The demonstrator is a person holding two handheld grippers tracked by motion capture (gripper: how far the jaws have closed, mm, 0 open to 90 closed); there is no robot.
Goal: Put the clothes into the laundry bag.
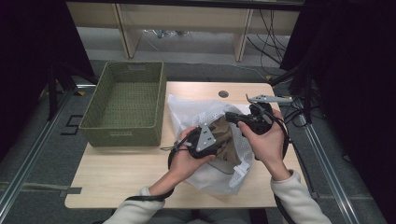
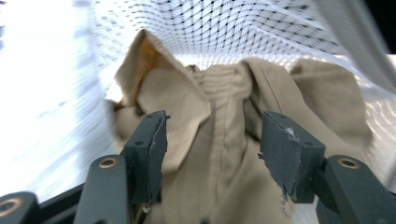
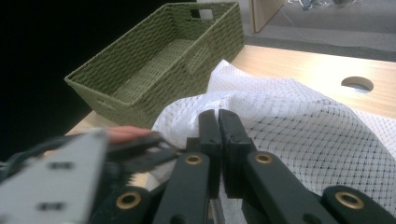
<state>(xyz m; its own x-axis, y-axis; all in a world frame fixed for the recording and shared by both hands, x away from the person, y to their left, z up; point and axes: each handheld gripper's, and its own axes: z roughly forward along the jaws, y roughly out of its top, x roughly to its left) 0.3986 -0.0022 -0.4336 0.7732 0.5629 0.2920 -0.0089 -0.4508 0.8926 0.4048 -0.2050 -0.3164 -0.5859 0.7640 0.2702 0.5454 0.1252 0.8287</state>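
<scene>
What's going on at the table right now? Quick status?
Right gripper shut on mesh bag. Left gripper open over beige garment in bag. Nothing in the way.

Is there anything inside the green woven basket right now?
No. In the high view the green woven basket shows only its bare woven floor, while the white mesh laundry bag lies beside it on the table.

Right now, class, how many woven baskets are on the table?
1. The green woven basket sits at the table's far left corner, just left of the white mesh bag. It appears empty.
</scene>
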